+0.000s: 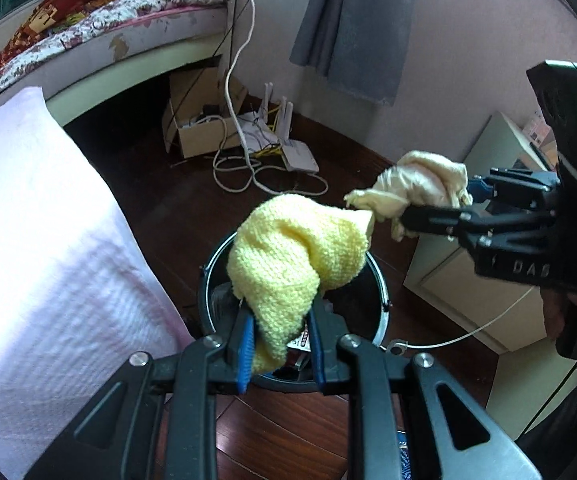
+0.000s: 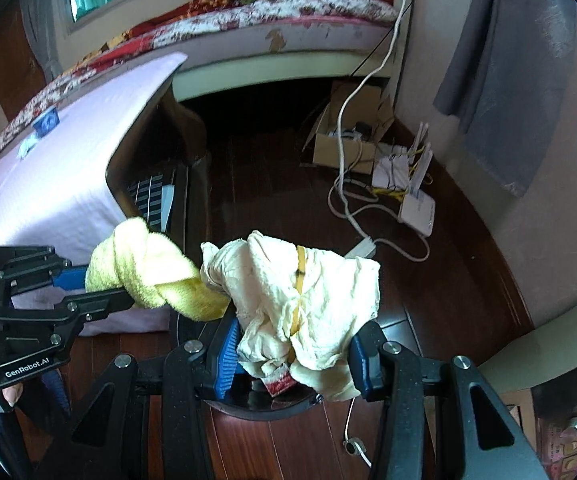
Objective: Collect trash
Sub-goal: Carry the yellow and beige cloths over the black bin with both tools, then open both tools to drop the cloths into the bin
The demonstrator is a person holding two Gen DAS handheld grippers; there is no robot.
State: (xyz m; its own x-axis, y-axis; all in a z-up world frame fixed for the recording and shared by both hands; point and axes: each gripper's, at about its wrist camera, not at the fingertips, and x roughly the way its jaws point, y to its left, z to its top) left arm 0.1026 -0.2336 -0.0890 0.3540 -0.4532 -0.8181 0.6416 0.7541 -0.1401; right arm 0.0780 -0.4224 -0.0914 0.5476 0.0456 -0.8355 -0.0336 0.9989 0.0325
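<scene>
My left gripper [image 1: 280, 340] is shut on a yellow knitted cloth [image 1: 292, 256] and holds it over the mouth of a round black trash bin [image 1: 372, 312] on the floor. The same yellow cloth [image 2: 156, 276] shows at the left of the right wrist view, held by the left gripper [image 2: 84, 284]. My right gripper [image 2: 292, 360] is shut on a crumpled cream rag [image 2: 300, 292] with a yellow rubber band round it, above the bin's rim [image 2: 256, 410]. From the left wrist view the right gripper [image 1: 440, 204] and cream rag [image 1: 416, 184] hang just right of the bin. Some trash lies inside the bin.
A table under a pale pink cloth [image 1: 48, 248] stands left of the bin. A cream cabinet [image 1: 472, 280] stands to its right. Behind lie a cardboard box [image 1: 196, 120], white routers [image 1: 292, 148] and loose white cables [image 1: 240, 160]. A bed [image 1: 128, 28] runs along the back.
</scene>
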